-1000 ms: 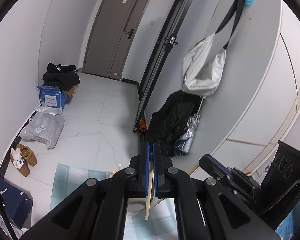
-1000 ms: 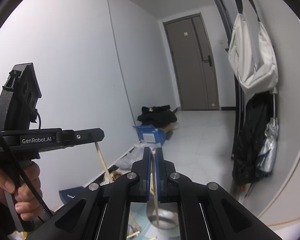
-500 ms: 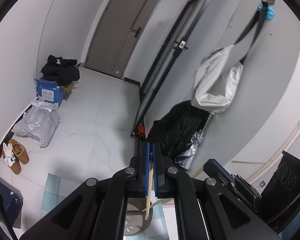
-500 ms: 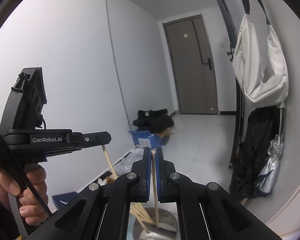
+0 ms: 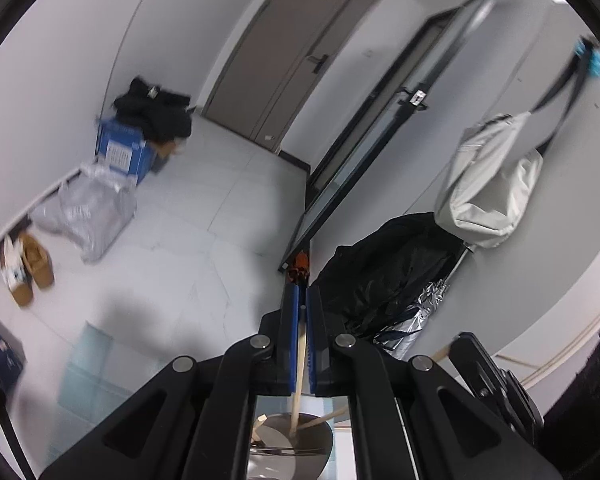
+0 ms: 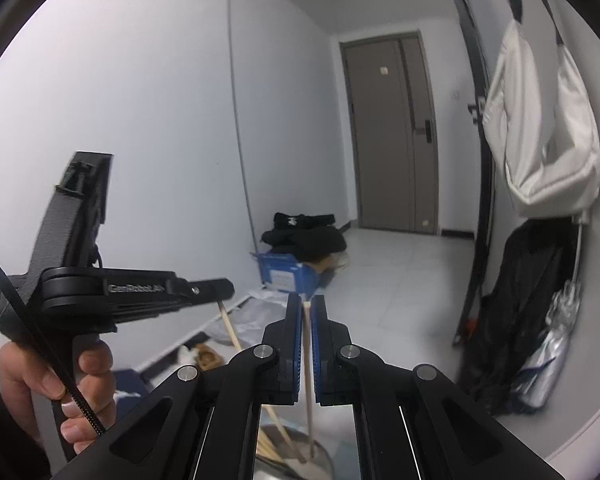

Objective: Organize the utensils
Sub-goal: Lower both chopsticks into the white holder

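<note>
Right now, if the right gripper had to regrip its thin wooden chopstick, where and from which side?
Grip the thin wooden chopstick on its upper shaft, from above, jaws across its width. It stands near upright with its lower end in the round metal cup, so only the upper shaft is free.

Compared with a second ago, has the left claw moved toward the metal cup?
Yes. The left claw has dropped toward the metal cup; its chopstick tip now sits inside.

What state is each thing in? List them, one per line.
left gripper: shut on a chopstick.
right gripper: shut on a second chopstick.
metal cup: upright, several chopsticks inside.
brown door: closed.
white bag: hanging on the wall.
</note>
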`<control>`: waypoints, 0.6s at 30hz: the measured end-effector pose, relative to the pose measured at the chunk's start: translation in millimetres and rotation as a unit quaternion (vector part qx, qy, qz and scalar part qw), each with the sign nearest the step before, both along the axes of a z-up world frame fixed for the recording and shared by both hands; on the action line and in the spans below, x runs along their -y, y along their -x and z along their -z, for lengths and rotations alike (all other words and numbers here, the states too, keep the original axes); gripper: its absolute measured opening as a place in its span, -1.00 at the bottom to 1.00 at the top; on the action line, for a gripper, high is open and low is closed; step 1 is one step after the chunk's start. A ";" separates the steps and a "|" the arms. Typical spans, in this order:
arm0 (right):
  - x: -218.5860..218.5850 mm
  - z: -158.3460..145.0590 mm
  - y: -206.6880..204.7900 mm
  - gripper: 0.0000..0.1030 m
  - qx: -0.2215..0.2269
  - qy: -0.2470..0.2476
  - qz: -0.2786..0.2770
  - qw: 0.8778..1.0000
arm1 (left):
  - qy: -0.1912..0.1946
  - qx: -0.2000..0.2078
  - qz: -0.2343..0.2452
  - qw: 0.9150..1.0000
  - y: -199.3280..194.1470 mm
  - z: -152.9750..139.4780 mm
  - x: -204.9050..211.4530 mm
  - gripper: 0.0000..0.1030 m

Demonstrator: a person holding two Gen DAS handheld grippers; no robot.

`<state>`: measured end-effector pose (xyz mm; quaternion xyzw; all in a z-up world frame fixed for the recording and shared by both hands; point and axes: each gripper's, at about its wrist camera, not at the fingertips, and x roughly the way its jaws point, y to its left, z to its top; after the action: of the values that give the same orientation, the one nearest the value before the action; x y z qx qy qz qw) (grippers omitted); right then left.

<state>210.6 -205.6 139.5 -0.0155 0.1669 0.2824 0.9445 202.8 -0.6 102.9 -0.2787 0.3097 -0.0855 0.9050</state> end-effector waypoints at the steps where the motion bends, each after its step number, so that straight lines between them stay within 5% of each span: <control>1: -1.9 2.5 1.7 -0.93 0.001 0.004 -0.007 1.000 | 0.004 -0.003 -0.002 1.000 -0.8 3.4 0.2 -1.00; 18: -21.8 57.4 5.6 -0.93 -0.006 0.116 -0.056 0.992 | -0.009 -0.011 0.031 0.999 9.1 32.7 18.2 -1.00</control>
<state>205.0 -183.7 82.1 -0.1328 0.2034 0.3140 0.9178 193.8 -18.8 70.1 -0.2620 0.3293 -0.1076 0.9007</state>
